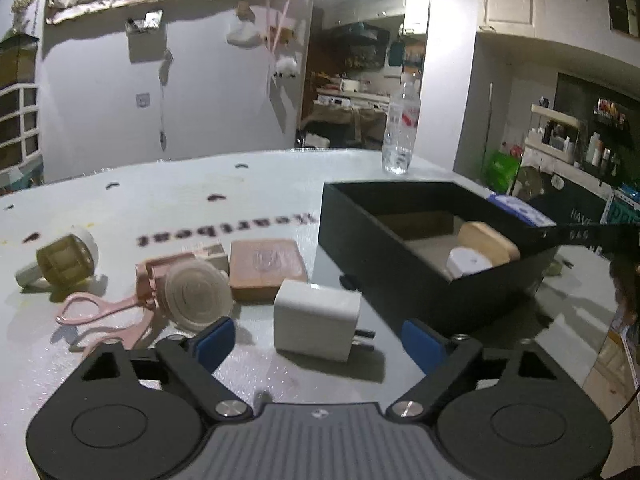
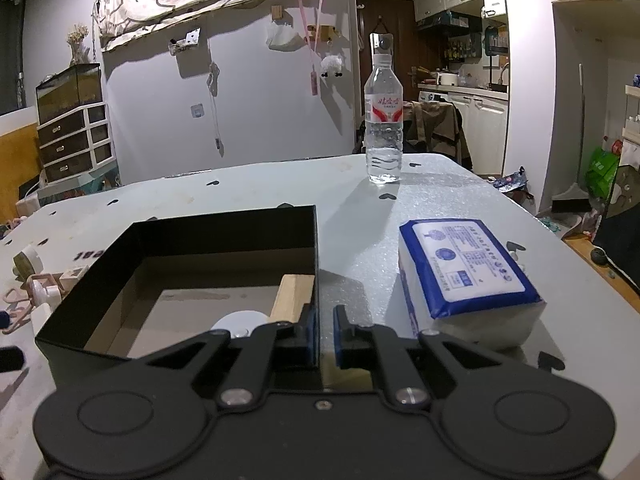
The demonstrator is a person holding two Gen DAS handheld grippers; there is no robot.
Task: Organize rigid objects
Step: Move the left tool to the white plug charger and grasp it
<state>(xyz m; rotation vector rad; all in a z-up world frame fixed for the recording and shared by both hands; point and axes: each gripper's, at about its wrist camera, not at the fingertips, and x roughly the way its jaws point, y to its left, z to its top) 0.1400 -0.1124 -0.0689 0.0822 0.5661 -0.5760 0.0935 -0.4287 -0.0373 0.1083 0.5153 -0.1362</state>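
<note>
Left gripper [image 1: 318,338] spread, white charger [image 1: 318,318] near, between its pads, unpinched; closing off-centre could skid it left into the pink clip [image 1: 120,308]. Table print, mirrored: "Heartbeat". Right gripper [image 2: 324,338] pinches the black box [image 2: 224,248] right wall; tugging could tip it.

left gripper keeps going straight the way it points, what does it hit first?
Most likely the white charger: it lies on the table straight ahead of the open left gripper, roughly centred between the fingers. Depth is uncertain.
</note>
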